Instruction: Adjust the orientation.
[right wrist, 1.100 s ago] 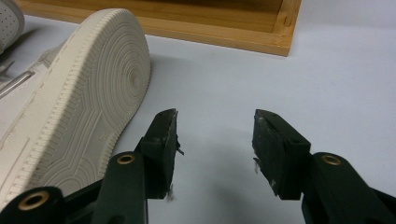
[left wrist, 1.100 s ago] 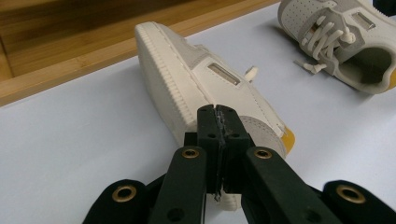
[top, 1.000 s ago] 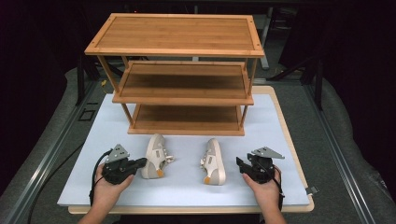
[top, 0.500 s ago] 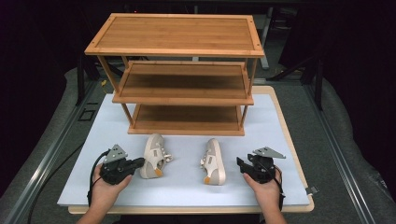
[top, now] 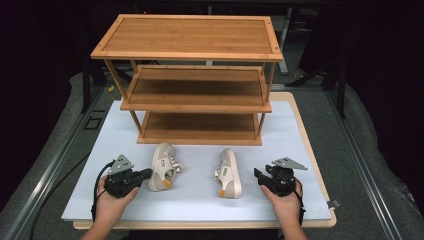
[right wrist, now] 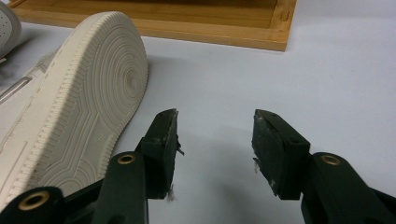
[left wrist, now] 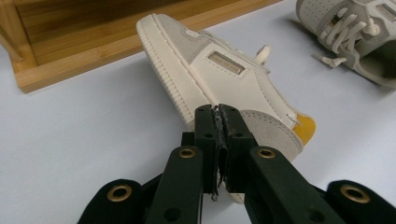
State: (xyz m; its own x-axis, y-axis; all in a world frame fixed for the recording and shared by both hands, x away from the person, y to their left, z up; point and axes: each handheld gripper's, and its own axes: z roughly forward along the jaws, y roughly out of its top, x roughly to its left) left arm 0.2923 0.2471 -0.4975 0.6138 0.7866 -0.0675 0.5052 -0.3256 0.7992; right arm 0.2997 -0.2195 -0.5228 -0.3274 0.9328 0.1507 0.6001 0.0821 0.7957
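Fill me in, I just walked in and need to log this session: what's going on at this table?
A person holds a gripper in each hand over two pale shoes lying on their sides in front of a wooden shelf. The left gripper is shut, its tips at the heel of the left shoe. The right gripper is open and holds nothing, beside the sole of the right shoe. The shelf's boards are bare.

Your left gripper (top: 145,175), lower left of the high view, has its jaws pressed together; your right gripper (top: 258,176), lower right, holds its jaws apart.
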